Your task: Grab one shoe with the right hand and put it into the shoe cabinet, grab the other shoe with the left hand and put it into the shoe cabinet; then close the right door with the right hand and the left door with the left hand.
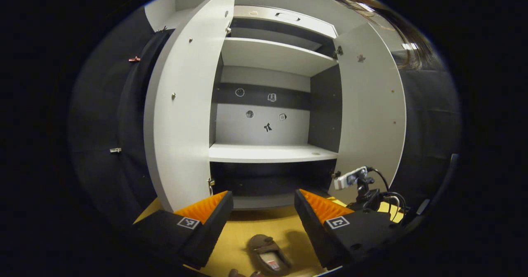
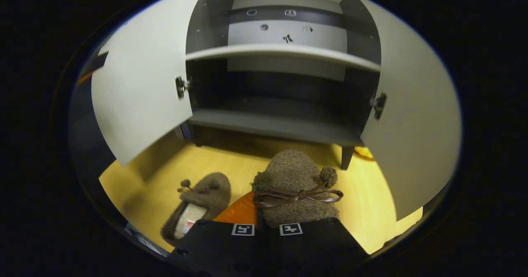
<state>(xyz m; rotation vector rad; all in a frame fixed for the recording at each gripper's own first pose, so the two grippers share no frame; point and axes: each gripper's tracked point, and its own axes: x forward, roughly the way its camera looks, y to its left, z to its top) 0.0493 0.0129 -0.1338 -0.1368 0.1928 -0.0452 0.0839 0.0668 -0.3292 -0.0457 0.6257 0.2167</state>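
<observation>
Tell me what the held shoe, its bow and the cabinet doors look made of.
Shoe in the right gripper: fuzzy brown fleece or boucle-like fabric, judging by its nubbly pile. Bow: thin glossy strip, possibly leather or faux leather. Cabinet doors: smooth matte pale panels, probably laminated board; metal hinges.

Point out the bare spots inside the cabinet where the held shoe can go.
Middle shelf is bare from door to door. Bottom shelf is bare too, between both hinges, straight ahead of the right tool and its shoe. The floor is crowded: the second shoe lies there.
</observation>
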